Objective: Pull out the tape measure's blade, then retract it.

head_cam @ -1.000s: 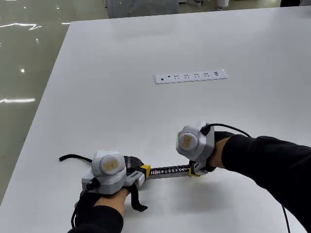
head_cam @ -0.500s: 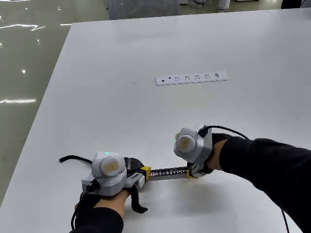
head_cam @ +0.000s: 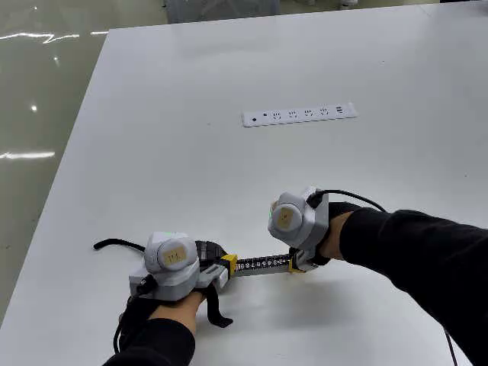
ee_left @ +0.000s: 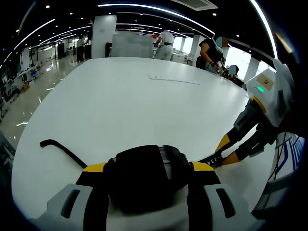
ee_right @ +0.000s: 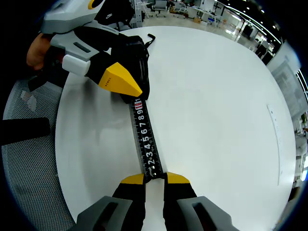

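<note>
Where the head view looks down, surroundings: a white table (head_cam: 191,114) with a glossy floor (head_cam: 38,114) along its left edge.
Power strip: a white power strip (head_cam: 299,114) lies flat in the upper middle of the head view, well apart from both grippers.
Strap: a black strap (head_cam: 114,245) curls on the table at the lower left, beside the left gripper; a second black strip lies just below that gripper.
Cable: a black cable (head_cam: 351,197) arcs from the right gripper over a dark sleeve (head_cam: 412,252).
Background: two people (ee_left: 166,43) stand past the table's far edge, at the top of the left gripper view.
In the way: the left gripper's grey body covers most of the case in the head view; in the right gripper view a yellow jaw tip overlaps the case's mouth.
Tape measure: the tape measure (head_cam: 210,254) has a rounded black case and rests on the table, lower left of centre in the head view.
Blade: the blade (ee_right: 144,139) is dark with white numerals, 2 to 9 readable, and runs straight from the case to the right gripper.
Left gripper: the left gripper (ee_left: 148,167) has its yellow-tipped jaws clasped on either side of the case.
Right gripper: the right gripper (ee_right: 155,179) has its jaws nearly together, pinching the blade's end.
Count: one tape measure, one blade, two grippers, one power strip.
</note>
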{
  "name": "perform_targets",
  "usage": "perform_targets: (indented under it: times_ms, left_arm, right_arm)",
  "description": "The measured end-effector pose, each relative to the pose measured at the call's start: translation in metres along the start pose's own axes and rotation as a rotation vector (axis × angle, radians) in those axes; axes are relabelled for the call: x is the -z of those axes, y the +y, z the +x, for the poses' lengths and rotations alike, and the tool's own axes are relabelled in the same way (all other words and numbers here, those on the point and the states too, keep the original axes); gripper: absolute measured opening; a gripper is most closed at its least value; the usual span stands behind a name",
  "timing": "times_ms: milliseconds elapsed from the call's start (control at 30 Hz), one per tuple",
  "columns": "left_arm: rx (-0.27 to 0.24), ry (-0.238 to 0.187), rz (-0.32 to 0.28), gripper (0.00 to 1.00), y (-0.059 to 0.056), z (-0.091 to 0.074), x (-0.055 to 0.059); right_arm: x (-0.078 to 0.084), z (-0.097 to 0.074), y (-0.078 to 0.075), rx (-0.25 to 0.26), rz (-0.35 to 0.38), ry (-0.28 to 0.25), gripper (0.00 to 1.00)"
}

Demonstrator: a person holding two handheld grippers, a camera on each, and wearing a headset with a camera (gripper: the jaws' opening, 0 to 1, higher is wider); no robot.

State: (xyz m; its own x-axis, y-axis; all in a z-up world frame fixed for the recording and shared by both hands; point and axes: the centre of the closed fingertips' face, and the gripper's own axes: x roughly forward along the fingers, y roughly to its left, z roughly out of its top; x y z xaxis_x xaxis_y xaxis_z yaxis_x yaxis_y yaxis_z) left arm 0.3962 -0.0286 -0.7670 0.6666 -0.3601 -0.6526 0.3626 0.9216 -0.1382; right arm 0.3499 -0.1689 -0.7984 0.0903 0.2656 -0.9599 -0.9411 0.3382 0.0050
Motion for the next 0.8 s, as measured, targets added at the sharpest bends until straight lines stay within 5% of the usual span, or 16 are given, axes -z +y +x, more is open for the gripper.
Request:
perform_targets:
  times_ms: [800]
  left_arm:
    - [-0.002, -0.005, -0.002, 0.61, 0.0006, 0.0, -0.0009]
  right_arm:
    - [-0.0087, 0.0022, 0.0015, -0.008, -0.015, -0.019, 0.09]
